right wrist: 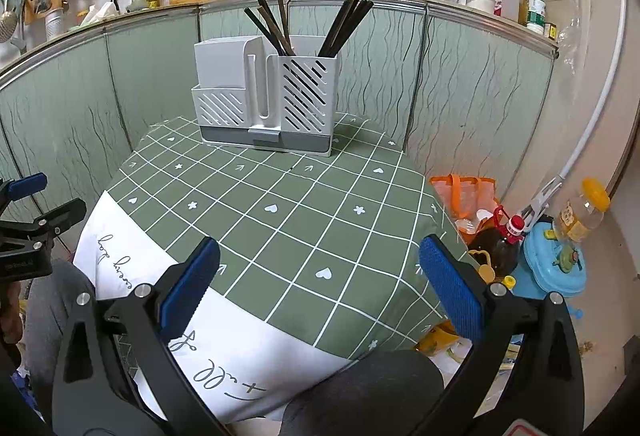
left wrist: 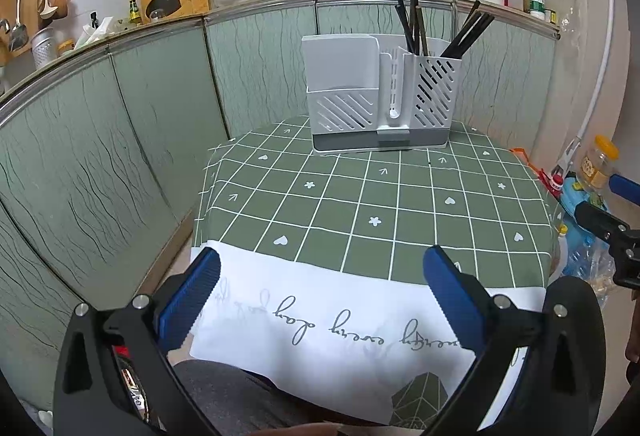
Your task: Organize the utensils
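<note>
A white slotted utensil holder stands at the far end of a small table covered by a green checked cloth. Several dark chopsticks stick up from its right compartment; its left compartment looks empty. My left gripper hovers open over the table's near edge, nothing between its blue pads. My right gripper is also open and empty, at the table's near right corner. Each gripper shows at the edge of the other's view.
Green patterned cabinet panels wall the table at the back and left. On the floor to the right stand an orange bag, a dark oil bottle, a blue toy and a yellow-capped jar. A person's grey-trousered knees sit below.
</note>
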{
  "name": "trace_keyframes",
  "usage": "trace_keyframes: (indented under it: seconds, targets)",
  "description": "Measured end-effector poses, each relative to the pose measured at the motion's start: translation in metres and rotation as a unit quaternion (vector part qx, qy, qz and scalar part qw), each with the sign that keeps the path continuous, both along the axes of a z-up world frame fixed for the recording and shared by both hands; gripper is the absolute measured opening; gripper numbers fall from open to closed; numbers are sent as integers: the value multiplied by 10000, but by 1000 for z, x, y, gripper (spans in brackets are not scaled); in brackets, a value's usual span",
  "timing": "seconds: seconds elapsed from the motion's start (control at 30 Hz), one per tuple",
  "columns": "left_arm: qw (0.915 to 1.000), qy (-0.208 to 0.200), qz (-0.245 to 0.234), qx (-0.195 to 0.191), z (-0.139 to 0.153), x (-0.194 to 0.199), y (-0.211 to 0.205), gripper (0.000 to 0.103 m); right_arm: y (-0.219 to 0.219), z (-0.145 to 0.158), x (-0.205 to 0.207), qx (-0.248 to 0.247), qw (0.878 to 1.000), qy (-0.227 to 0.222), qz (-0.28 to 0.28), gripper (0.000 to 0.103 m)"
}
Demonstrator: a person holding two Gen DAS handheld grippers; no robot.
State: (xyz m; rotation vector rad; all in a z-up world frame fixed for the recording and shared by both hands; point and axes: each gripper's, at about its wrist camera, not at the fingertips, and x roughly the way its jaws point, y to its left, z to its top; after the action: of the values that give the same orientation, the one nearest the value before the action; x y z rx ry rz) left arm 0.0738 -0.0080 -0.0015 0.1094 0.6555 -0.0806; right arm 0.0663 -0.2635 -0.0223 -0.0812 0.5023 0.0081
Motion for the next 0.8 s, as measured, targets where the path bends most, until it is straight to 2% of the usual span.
trace_keyframes:
  seconds: [0.8]
  targets:
    - [9999,-168,-18,-1,14,-5,1,99,-4,0,0,-44,10000,23,-19,96]
